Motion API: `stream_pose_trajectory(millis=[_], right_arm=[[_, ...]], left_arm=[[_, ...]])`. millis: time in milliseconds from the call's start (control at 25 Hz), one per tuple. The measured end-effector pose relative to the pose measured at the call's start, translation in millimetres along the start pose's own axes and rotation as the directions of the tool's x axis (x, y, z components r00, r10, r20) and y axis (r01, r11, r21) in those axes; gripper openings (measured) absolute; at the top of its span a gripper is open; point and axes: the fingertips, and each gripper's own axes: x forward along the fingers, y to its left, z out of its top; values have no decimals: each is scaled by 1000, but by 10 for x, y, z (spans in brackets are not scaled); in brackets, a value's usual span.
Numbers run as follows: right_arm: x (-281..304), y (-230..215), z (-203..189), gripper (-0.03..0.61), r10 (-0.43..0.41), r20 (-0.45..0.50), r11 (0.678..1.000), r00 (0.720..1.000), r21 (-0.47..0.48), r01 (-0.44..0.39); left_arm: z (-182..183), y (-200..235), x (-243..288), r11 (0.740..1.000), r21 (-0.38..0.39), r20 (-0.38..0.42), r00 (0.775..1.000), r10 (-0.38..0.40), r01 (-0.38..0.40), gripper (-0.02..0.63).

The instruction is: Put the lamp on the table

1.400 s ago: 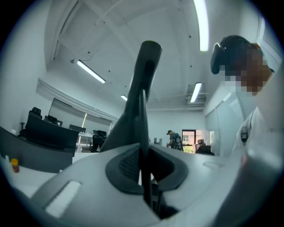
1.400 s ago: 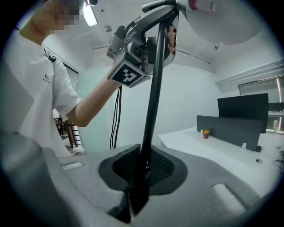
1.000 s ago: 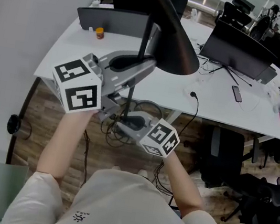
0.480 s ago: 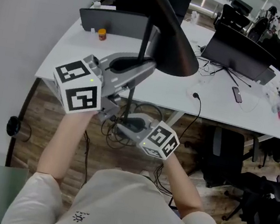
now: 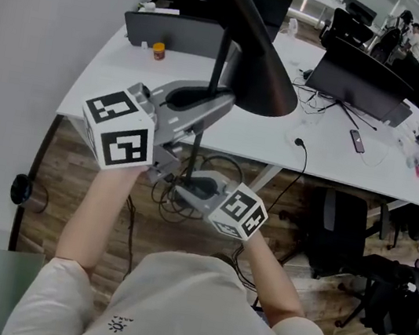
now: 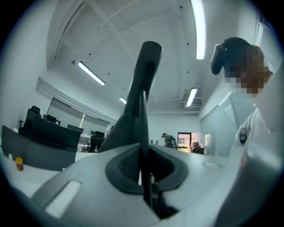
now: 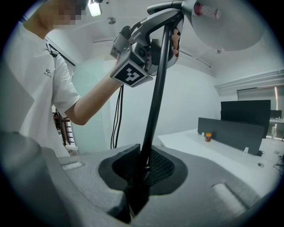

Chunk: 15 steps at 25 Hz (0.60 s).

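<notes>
Both tongs are on the black lamp [image 5: 258, 75], a thin straight pole under a wide dark cone shade. The left tongs [image 5: 205, 100] are pressed almost together, pinching the pole high up, just under the shade. The left gripper view shows the pole running straight up out of the dark pads. The right tongs [image 5: 183, 190] pinch the same pole lower down. In the right gripper view the pole is caught between the ribbed pads and climbs to the other hand above.

The lamp hangs in the air, roughly upright. Its pole is over the brown wooden floor [image 5: 66, 170], just off the near edge of the white desk [image 5: 120, 84]. In the head view the shade overlaps that edge. Black cables [image 5: 218, 160] loop on the floor beneath. On the desk, a small orange jar [image 5: 159, 51] stands just in front of a dark grey panel [image 5: 176, 34].
</notes>
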Motion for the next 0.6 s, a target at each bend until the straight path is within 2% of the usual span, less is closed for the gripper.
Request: stream_pose_trajectory(millis=[600], right_arm=[[-12, -23, 5, 57, -2, -5, 1000, 1000, -4, 2]], left_arm=[[24, -12, 13, 1000, -1, 15, 1000, -10, 10, 8]])
